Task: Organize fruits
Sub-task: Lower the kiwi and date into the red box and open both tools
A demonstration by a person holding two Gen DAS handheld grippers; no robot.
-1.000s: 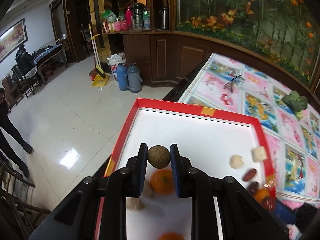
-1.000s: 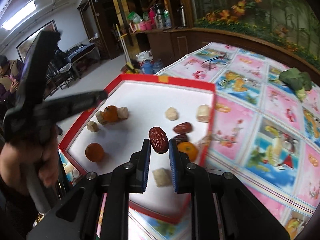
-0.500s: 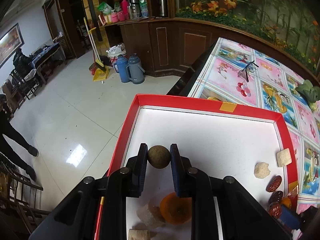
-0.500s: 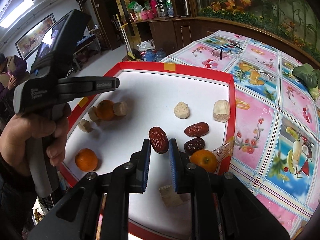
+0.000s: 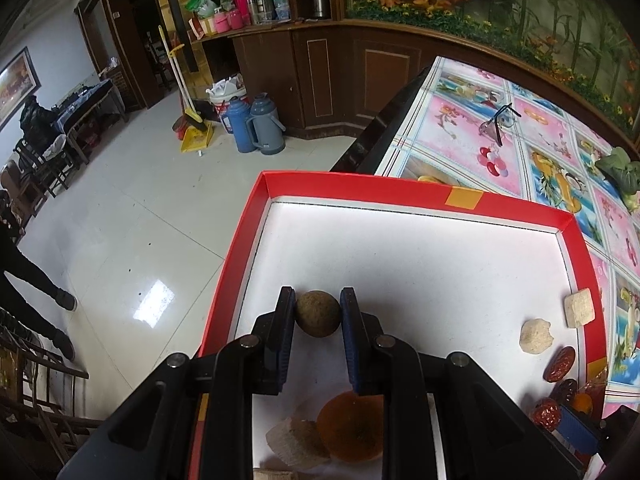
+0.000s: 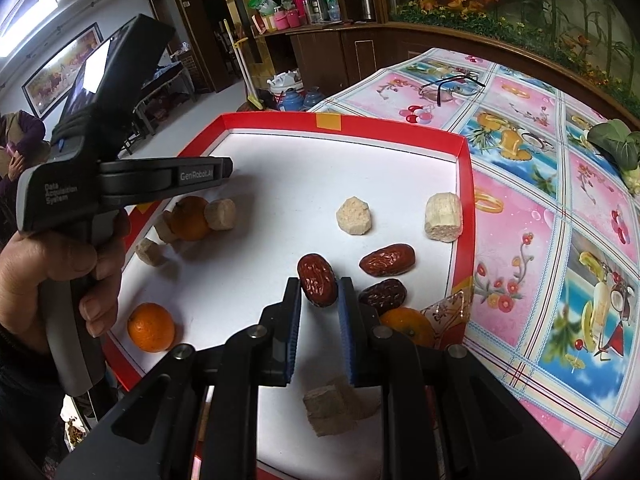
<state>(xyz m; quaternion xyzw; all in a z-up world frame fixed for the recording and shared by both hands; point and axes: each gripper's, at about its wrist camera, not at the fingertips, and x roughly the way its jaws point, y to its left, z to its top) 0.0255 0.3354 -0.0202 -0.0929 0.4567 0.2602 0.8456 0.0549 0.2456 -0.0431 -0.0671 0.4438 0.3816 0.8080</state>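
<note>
A red-rimmed white tray (image 5: 400,192) (image 6: 400,128) lies on the table. My left gripper (image 5: 318,312) is shut on a round brown fruit (image 5: 318,314) above the tray's left side. Below it lie an orange (image 5: 352,428) and a pale chunk (image 5: 296,440). In the right wrist view my right gripper (image 6: 319,292) is shut on a red date (image 6: 317,279). Beside it lie two more dates (image 6: 387,259) (image 6: 382,297), an orange (image 6: 408,326) and pale chunks (image 6: 354,216) (image 6: 443,218). A hand holds the left gripper's body (image 6: 120,178) at the left, above an orange (image 6: 190,218) and chunks.
A colourful patterned cloth (image 6: 560,240) covers the table right of the tray, with glasses (image 6: 448,86) and a green leafy vegetable (image 6: 616,144) on it. Another orange (image 6: 151,327) lies at the tray's near left corner. The tiled floor (image 5: 120,220) drops off left of the table.
Both grippers have sunk a little toward the tray with their fruits still held. The left gripper's view has swung so that the orange and chunks now lie under its fingers.
</note>
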